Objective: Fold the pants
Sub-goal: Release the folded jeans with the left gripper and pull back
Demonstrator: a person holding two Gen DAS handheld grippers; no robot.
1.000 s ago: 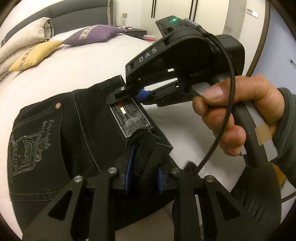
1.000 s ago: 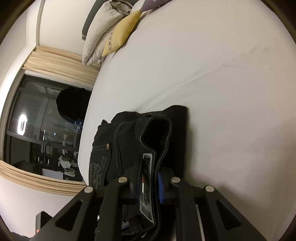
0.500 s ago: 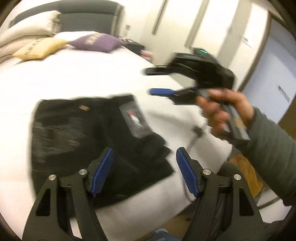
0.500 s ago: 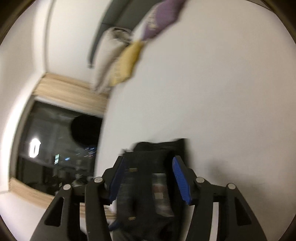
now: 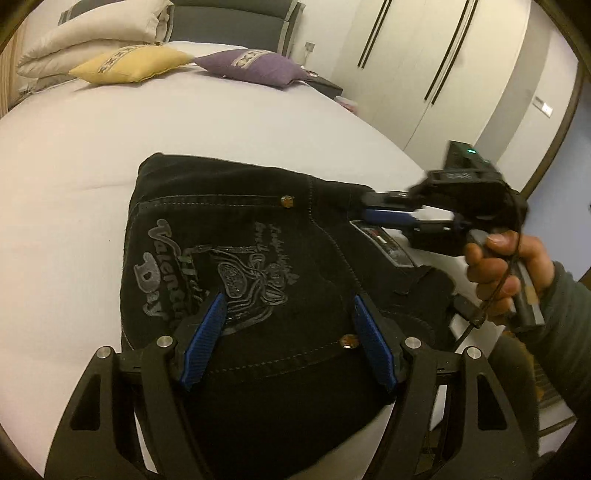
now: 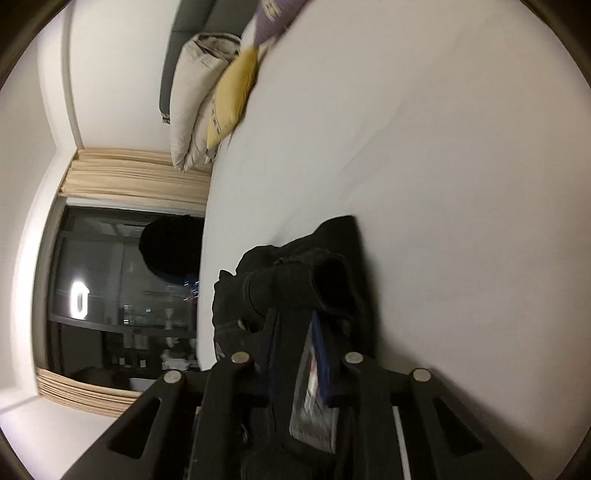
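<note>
Left wrist view: the folded black pants (image 5: 258, 266) are being shown lying on the white bed (image 5: 92, 155), near its edge, with the embroidered back pocket facing up. The left gripper (image 5: 288, 336) is being held low over the pocket area, its blue-padded fingers (image 5: 201, 339) spread wide on either side of the embroidery and gripping nothing. At the waistband corner, the right gripper (image 5: 373, 208) is being held by the person's right hand (image 5: 509, 266); its fingers are being pressed together on the waistband beside the leather label (image 5: 384, 242). A yellow cushion (image 5: 129, 64), a purple cushion (image 5: 251, 66) and white pillows (image 5: 92, 33) are being seen at the head of the bed, with a wardrobe (image 5: 424, 66) behind. Right wrist view: the pants (image 6: 295, 284) are being pinched between the nearly closed fingers of the right gripper (image 6: 295, 339), the label (image 6: 314, 410) being caught between them. A dark window (image 6: 122, 295) framed by a beige curtain (image 6: 136, 177) is being seen beyond the bed (image 6: 443, 184).
</note>
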